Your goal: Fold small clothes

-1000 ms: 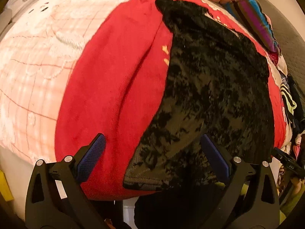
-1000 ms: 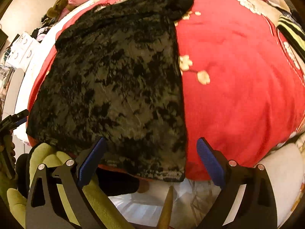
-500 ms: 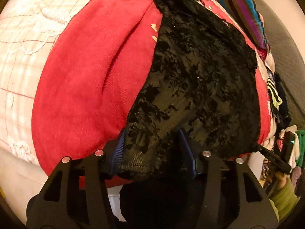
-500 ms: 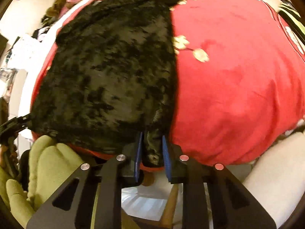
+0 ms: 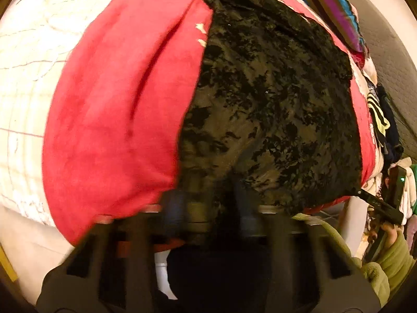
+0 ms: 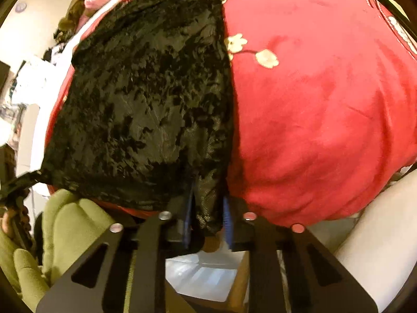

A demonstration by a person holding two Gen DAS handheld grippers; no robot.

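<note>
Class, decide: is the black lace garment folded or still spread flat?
Spread: the black lace garment lies open in one layer across the red blanket, no fold visible.

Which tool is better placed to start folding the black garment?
Neither clearly: left tool and right tool each pinch a near corner of the black garment, so lifting both together looks best.

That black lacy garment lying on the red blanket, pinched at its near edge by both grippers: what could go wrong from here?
1. The black patterned lace garment is thin; the right gripper pinches only a narrow bunch of its hem, which might slip out when lifted.
2. The left gripper closes right beside the red fleece blanket, so it may drag that up too.
3. With two separate corner grips, uneven pulling could skew the fold.
</note>
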